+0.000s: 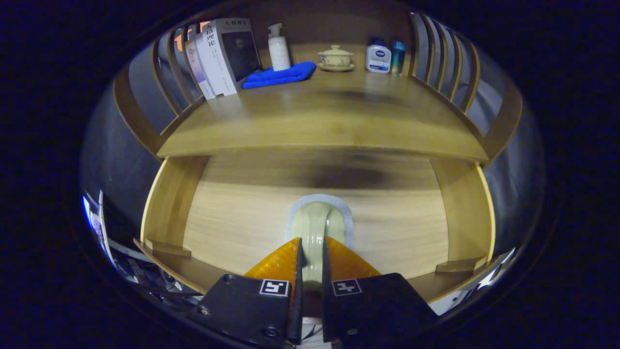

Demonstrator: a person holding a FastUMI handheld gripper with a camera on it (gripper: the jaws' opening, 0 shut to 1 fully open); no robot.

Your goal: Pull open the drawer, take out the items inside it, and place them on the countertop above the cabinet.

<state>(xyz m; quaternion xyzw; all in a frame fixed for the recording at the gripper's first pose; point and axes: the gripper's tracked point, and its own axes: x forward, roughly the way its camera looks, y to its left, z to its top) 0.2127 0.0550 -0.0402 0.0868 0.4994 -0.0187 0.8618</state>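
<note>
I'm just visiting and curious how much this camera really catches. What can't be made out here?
Gripper view:
- Inside of the pale wooden drawer: its closed front hides any contents.
- Lower end of the pale green curved handle: covered by the gripper, whose fingers clamp it.
- Contents of the beige lidded ceramic cup: hidden by its lid.
- White pump bottle and small white and blue bottle on the wooden countertop: too small to identify.

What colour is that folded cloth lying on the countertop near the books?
Bright blue. The folded cloth shows clearly in the gripper view, beside a white pump bottle.
</note>
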